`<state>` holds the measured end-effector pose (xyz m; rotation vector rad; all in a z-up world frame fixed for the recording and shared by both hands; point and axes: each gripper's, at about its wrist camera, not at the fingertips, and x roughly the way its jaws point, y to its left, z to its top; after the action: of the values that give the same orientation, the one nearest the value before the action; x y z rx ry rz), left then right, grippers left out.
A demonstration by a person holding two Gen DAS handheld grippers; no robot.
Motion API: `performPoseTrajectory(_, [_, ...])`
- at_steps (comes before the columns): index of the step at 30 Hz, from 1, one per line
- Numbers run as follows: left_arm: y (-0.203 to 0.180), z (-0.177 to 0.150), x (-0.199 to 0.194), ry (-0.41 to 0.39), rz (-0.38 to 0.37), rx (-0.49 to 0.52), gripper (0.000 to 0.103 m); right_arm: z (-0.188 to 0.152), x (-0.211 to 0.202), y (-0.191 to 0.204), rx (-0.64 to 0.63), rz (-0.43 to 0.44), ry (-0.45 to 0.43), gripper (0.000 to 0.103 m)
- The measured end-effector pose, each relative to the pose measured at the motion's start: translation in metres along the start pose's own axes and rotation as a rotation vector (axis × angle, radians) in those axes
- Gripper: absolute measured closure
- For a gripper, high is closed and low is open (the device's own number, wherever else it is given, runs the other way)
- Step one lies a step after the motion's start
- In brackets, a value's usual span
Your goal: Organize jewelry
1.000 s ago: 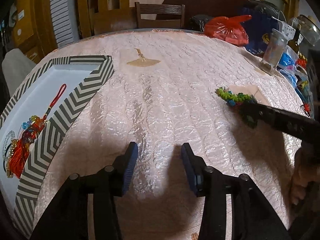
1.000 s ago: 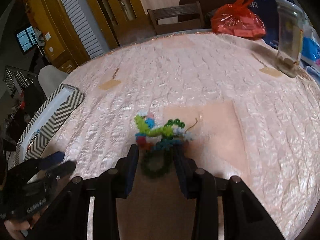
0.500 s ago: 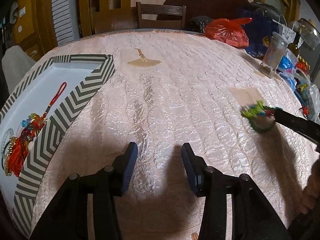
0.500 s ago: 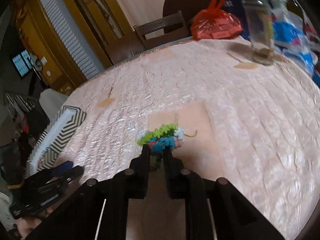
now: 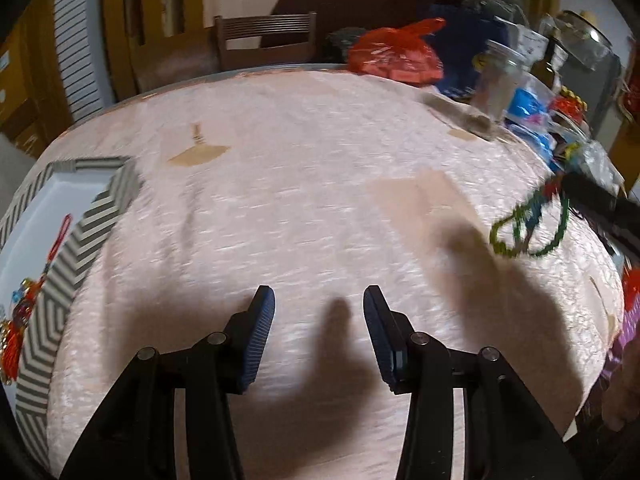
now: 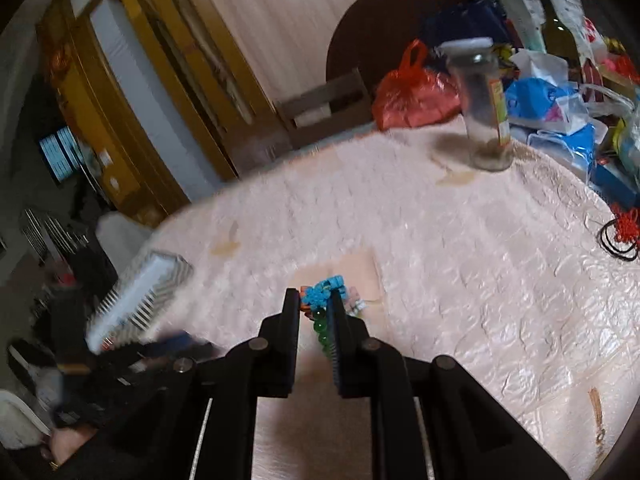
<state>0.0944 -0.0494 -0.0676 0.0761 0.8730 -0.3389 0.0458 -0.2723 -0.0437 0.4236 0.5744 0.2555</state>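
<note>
My right gripper [image 6: 316, 300] is shut on a bead necklace [image 6: 322, 294] of green, blue and orange beads and holds it above the pink tablecloth. In the left wrist view the necklace [image 5: 528, 224] hangs in loops from the right gripper at the right. My left gripper [image 5: 318, 308] is open and empty, low over the cloth. A chevron-rimmed tray [image 5: 84, 224] at the left holds a red tassel ornament [image 5: 24, 312] and other beaded pieces. The tray also shows in the right wrist view [image 6: 140, 300].
A glass jar [image 6: 484, 100], a red plastic bag [image 6: 412, 92] and blue packets [image 6: 560, 120] crowd the table's far right. A red knot ornament with black cord [image 6: 624, 232] lies at the right edge. A wooden chair [image 5: 266, 40] stands behind the table.
My right gripper has lifted the bead necklace off the tan patch and it now hangs in the air. The left gripper has stayed open in about the same place.
</note>
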Motion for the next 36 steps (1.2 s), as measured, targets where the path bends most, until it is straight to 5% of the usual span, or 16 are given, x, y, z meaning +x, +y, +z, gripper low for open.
performPoseTrajectory(10, [-0.015,-0.007,0.002,0.008,0.002,0.0,0.034,0.011,-0.016,-0.019,0.127,0.213,-0.024,0.089])
performPoseTrajectory(22, [0.058,-0.023,-0.02,-0.01,0.12,-0.143,0.034,0.009,0.039,0.032,0.137,0.388,0.084,0.089])
performPoseTrajectory(26, [0.07,-0.029,-0.017,0.003,0.109,-0.189,0.034,0.007,0.044,0.037,0.102,0.307,0.095,0.089])
performPoseTrajectory(31, [0.06,-0.037,-0.013,-0.007,0.118,-0.155,0.034,-0.005,0.045,0.026,-0.033,-0.048,0.17,0.085])
performPoseTrajectory(36, [0.058,-0.037,-0.013,-0.014,0.105,-0.145,0.031,-0.035,0.044,0.016,-0.039,-0.045,0.291,0.085])
